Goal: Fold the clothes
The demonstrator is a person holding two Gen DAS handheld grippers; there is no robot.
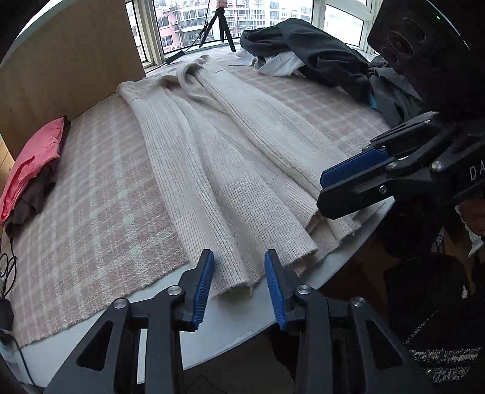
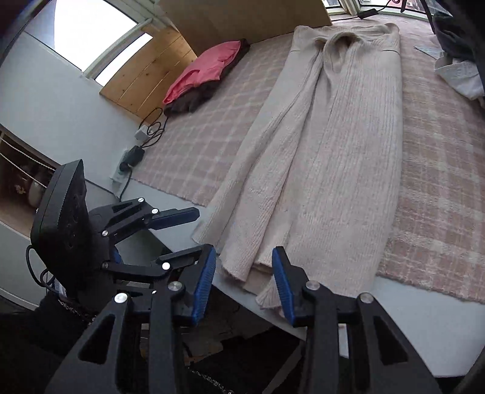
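Pink plaid rug (image 1: 91,197) under beige knit (image 1: 227,166) by window (image 1: 242,18); left tongs (image 1: 239,285), right tongs (image 2: 244,282) spread

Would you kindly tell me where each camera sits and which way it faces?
Left wrist view: sits on the left gripper, looking down along the cream sweater from its hem toward the window; its own two fingers show below, the right gripper at right.
Right wrist view: sits on the right gripper, looking over the same hem up the sweater; its own fingers show below, the left gripper at left.
Shared: the sweater, checked blanket, pink clothes, and each other's gripper.
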